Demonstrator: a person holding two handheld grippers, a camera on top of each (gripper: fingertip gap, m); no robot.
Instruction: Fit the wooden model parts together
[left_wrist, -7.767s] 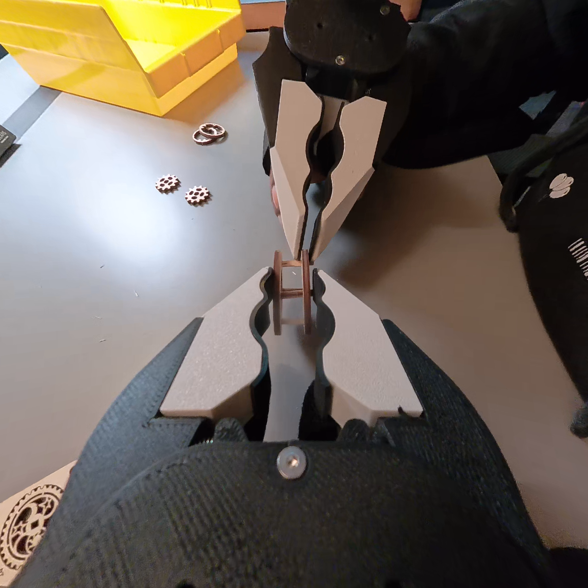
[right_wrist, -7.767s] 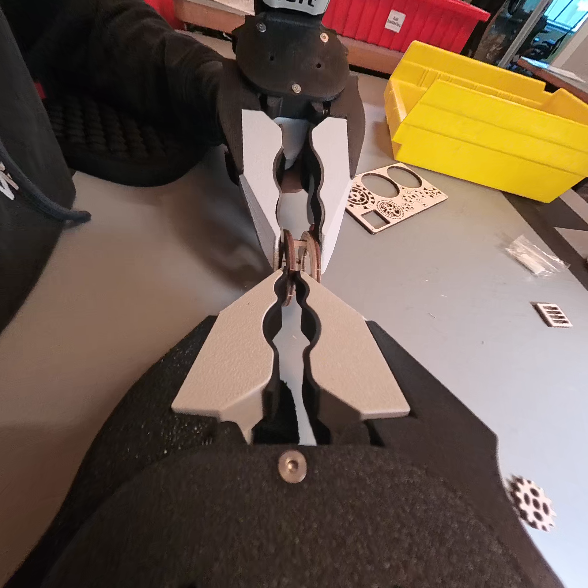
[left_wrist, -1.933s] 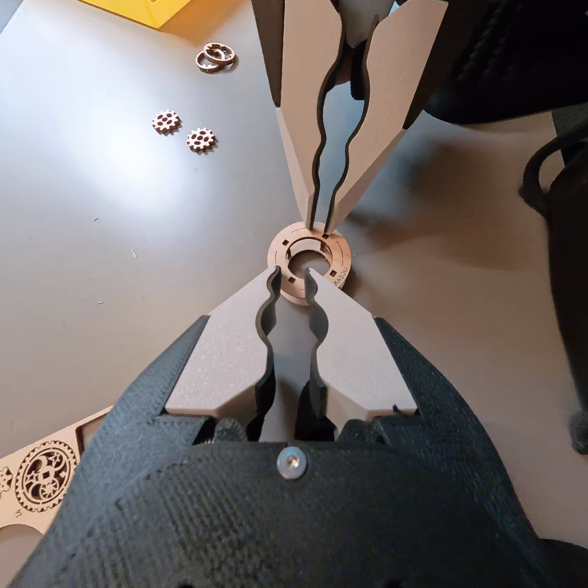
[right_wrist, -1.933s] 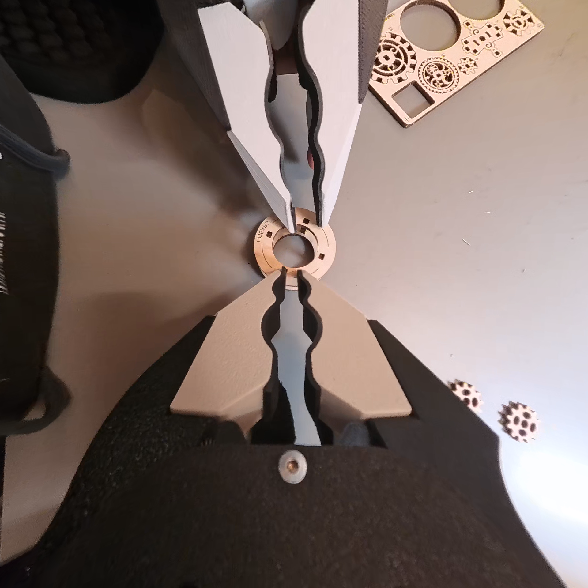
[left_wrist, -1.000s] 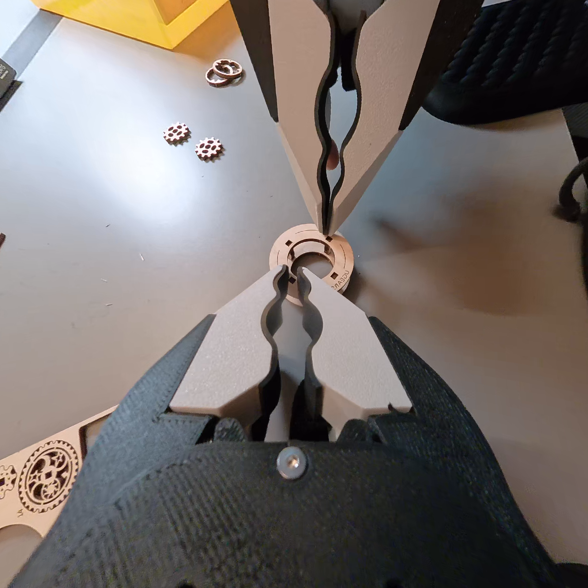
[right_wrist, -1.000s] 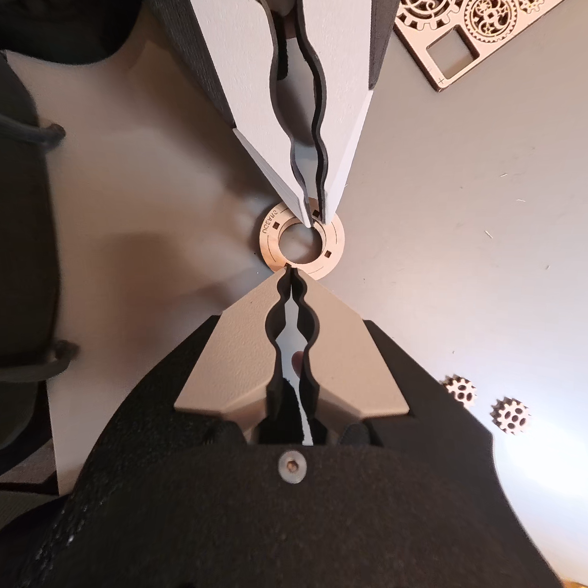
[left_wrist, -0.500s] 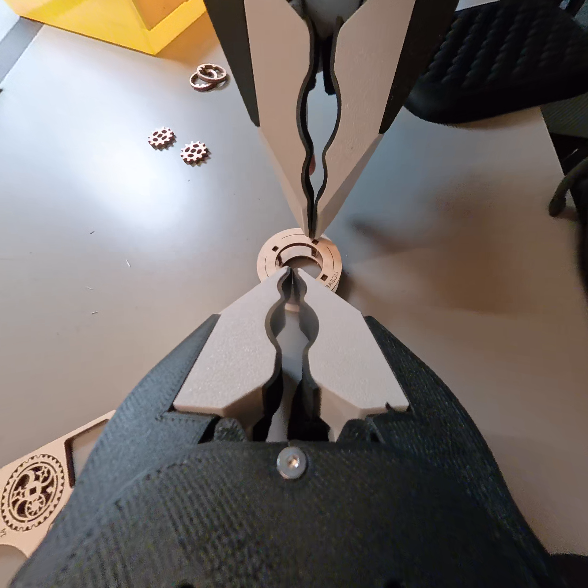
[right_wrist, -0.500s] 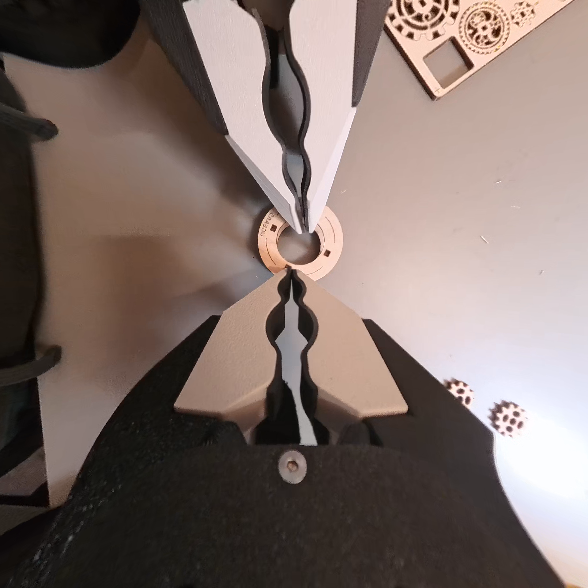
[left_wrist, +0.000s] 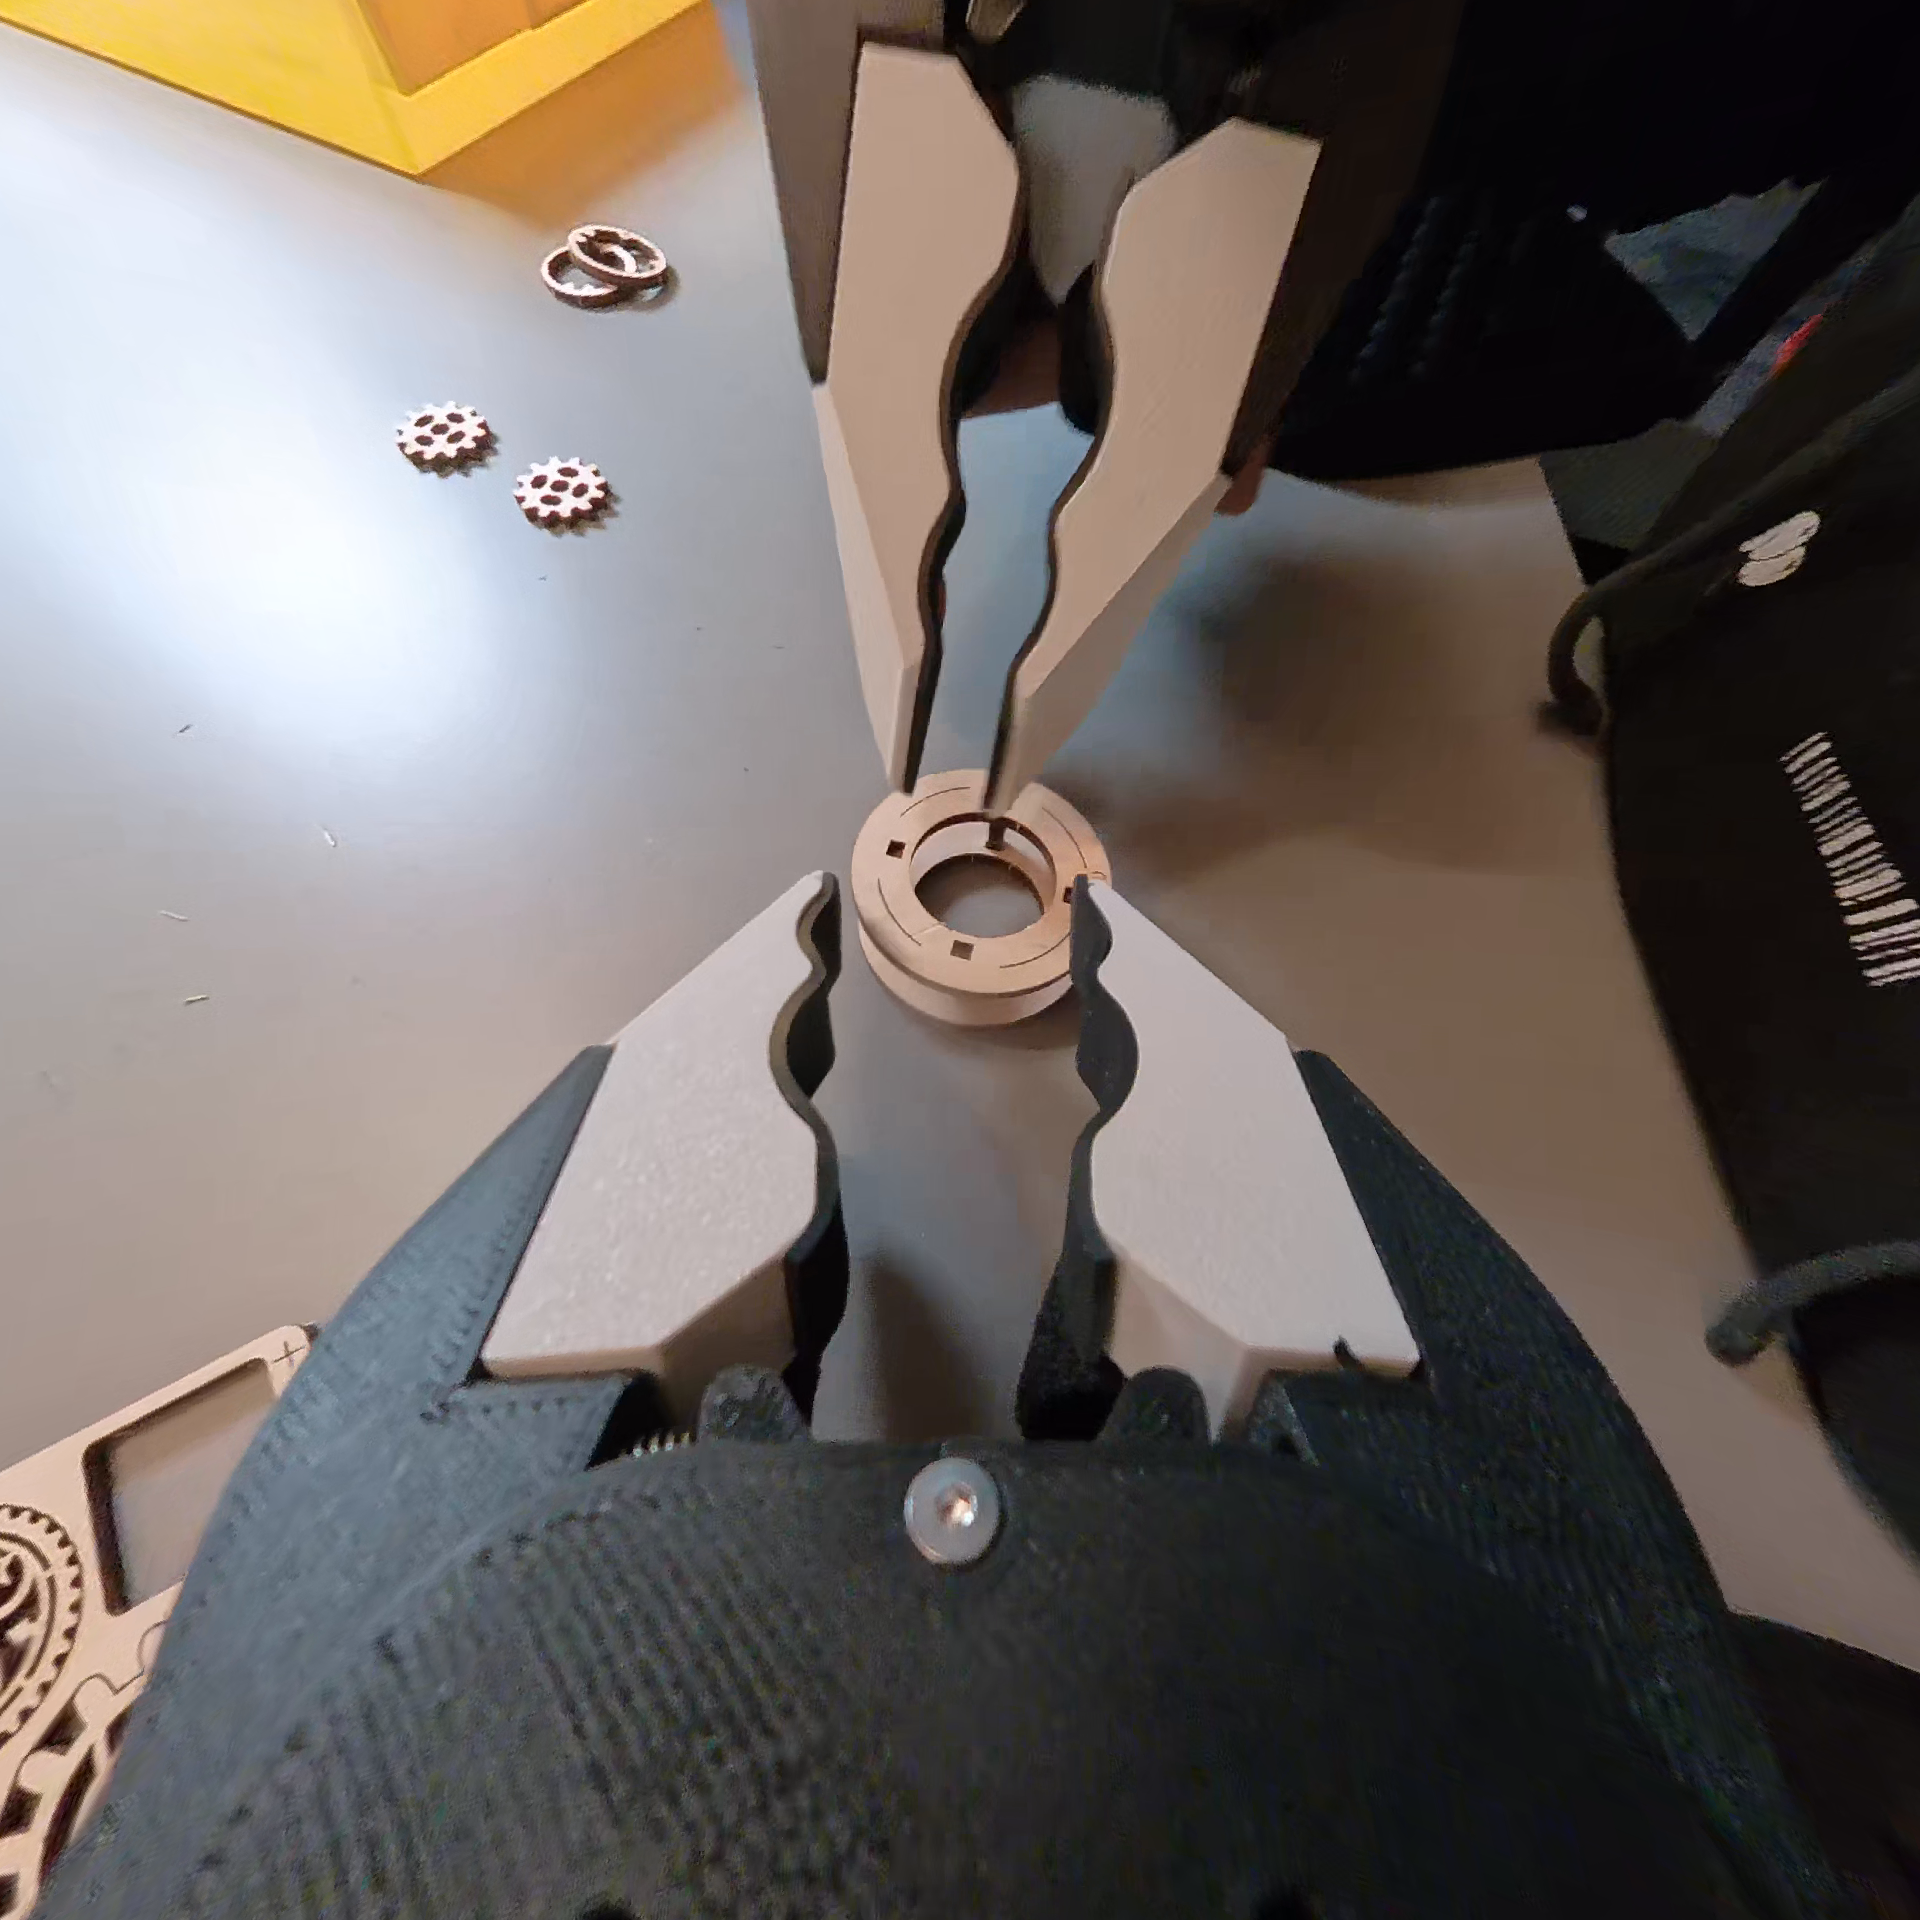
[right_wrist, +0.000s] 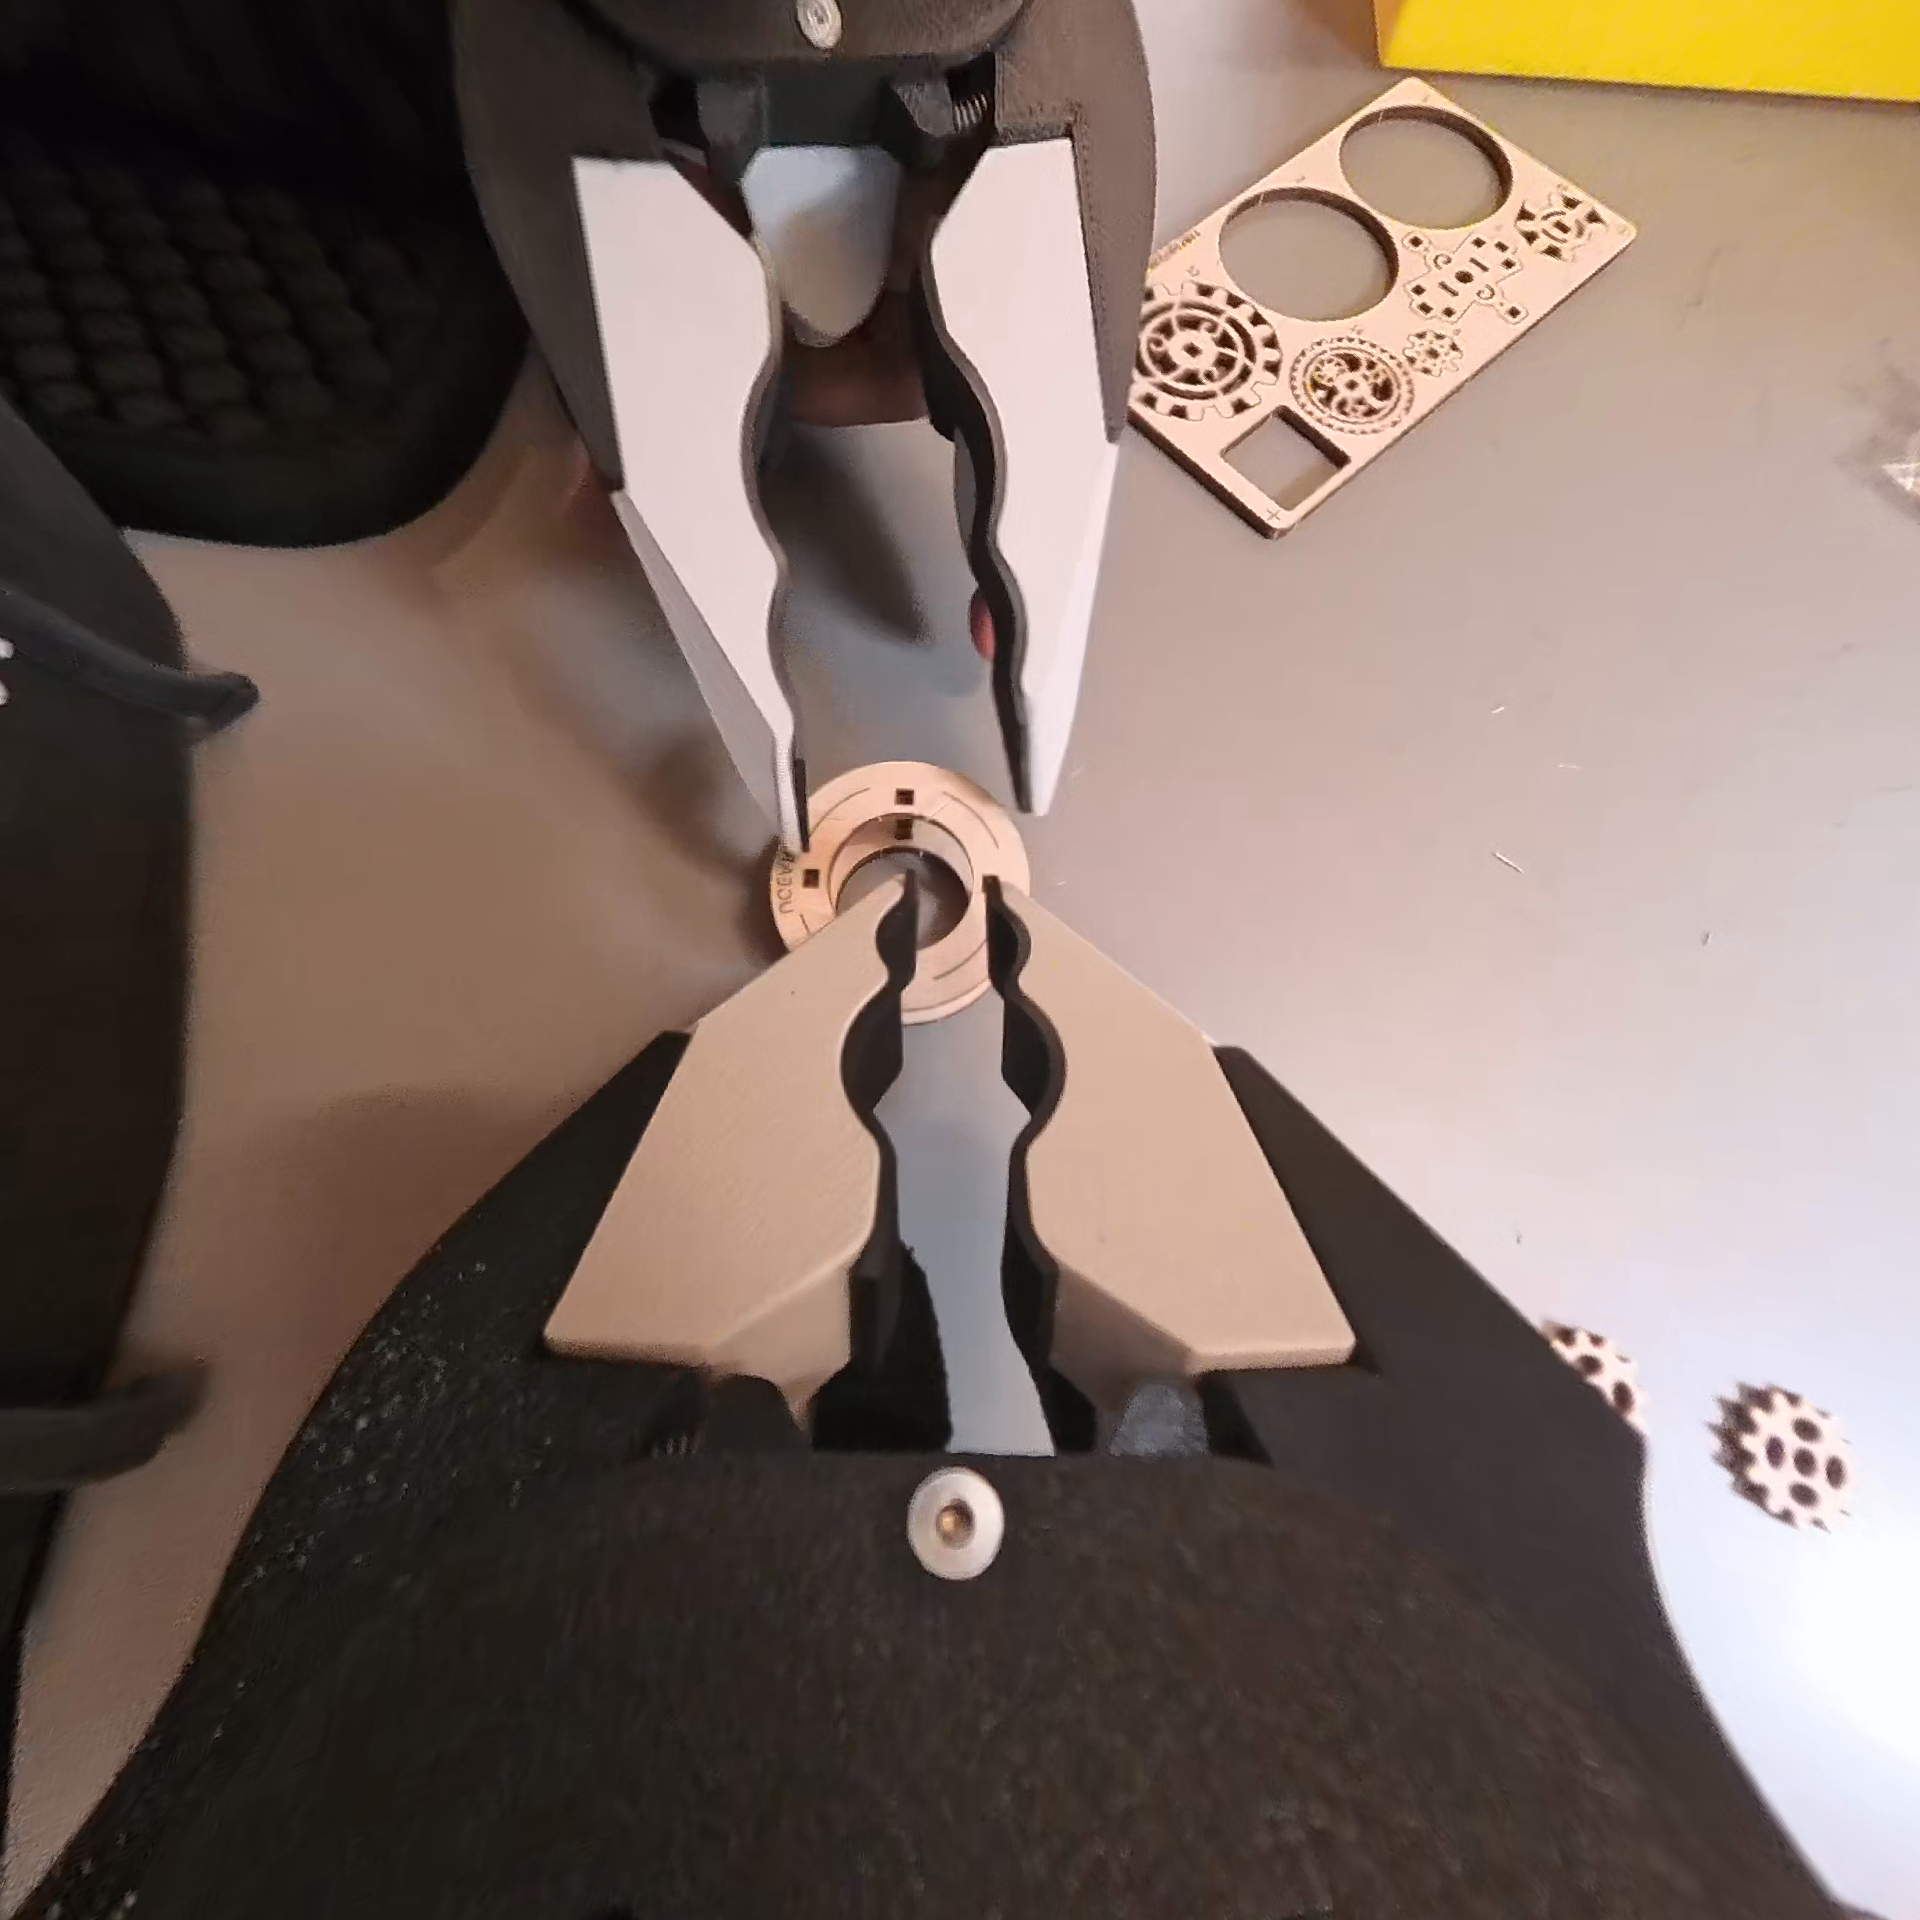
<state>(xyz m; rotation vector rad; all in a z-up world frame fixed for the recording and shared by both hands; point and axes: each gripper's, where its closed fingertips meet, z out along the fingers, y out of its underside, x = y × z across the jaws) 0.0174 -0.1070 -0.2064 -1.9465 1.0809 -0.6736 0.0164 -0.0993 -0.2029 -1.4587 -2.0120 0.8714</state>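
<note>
A round wooden ring assembly (left_wrist: 1018, 956), two flat rings stacked with a gap between them, lies on the grey table (left_wrist: 312, 779). It also shows in the right wrist view (right_wrist: 977, 831). My left gripper (left_wrist: 954, 888) is open, with a fingertip on either side of the assembly's near edge, holding nothing. My right gripper (left_wrist: 956, 792) comes from the opposite side, slightly open and empty. In the right wrist view, my right gripper (right_wrist: 951, 885) has its tips over the ring's hole and rim, and the left gripper (right_wrist: 912, 810) stands opposite.
Two small gears (left_wrist: 445, 436) (left_wrist: 564, 490) and two small rings (left_wrist: 603, 268) lie at the far left. A yellow box (left_wrist: 416, 62) stands behind them. A wooden parts sheet (right_wrist: 1382, 291) lies near the left gripper. A black bag (left_wrist: 1766, 883) sits at the right.
Both grippers were shut with their tips pressed on the ring assembly. Both have opened, the left one wider, and the assembly stays on the table.
</note>
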